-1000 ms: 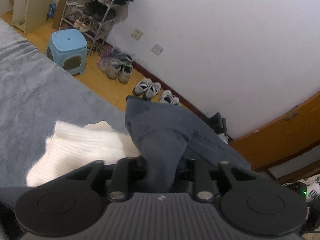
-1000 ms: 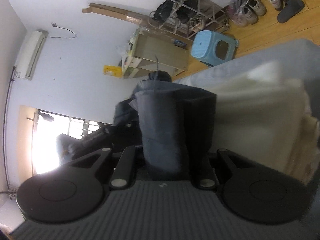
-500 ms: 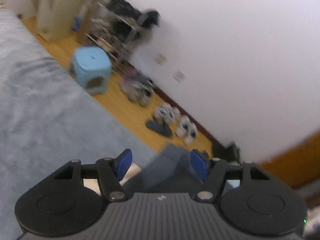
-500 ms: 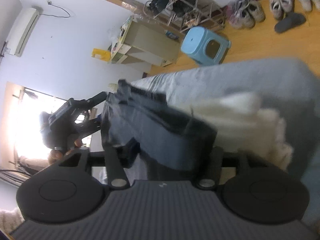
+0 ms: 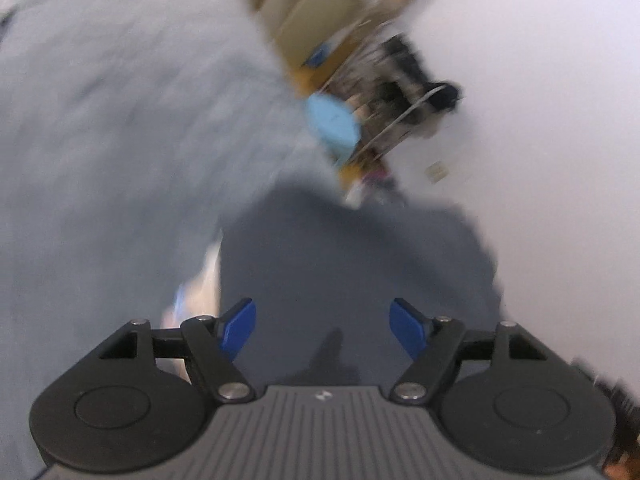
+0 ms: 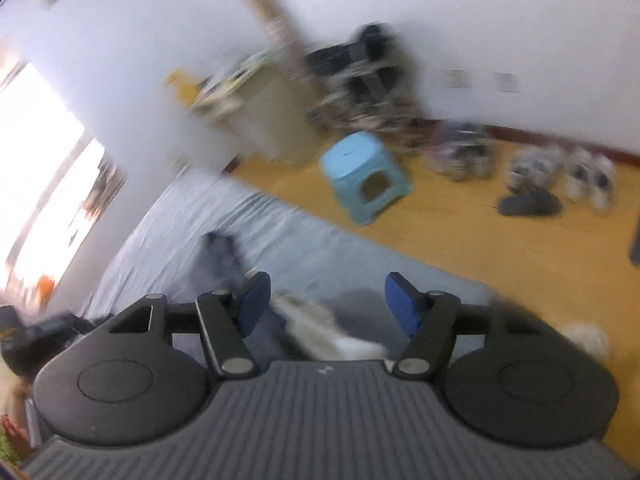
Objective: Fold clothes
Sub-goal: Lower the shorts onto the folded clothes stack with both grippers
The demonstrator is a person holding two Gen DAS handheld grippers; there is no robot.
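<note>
A dark grey-blue garment (image 5: pixel 352 264) lies folded flat on the grey bed cover (image 5: pixel 100 184), right ahead of my left gripper (image 5: pixel 323 326), which is open and empty just above it. A white fluffy garment (image 5: pixel 200 284) peeks out at its left edge. In the right wrist view my right gripper (image 6: pixel 328 304) is open and empty over the white garment (image 6: pixel 320 328), with a dark garment (image 6: pixel 220 260) lying further left on the bed (image 6: pixel 168 232). Both views are motion-blurred.
A light blue plastic stool (image 6: pixel 364 178) stands on the wooden floor (image 6: pixel 500 248) beside the bed. A shoe rack (image 6: pixel 360 80), a beige cabinet (image 6: pixel 272 120) and several pairs of shoes (image 6: pixel 560 168) line the white wall. A bright window (image 6: pixel 44 168) is at the left.
Both grippers have let go of the dark garment and opened. It now lies on the white one on the bed. Both cameras have swung quickly and pulled back.
</note>
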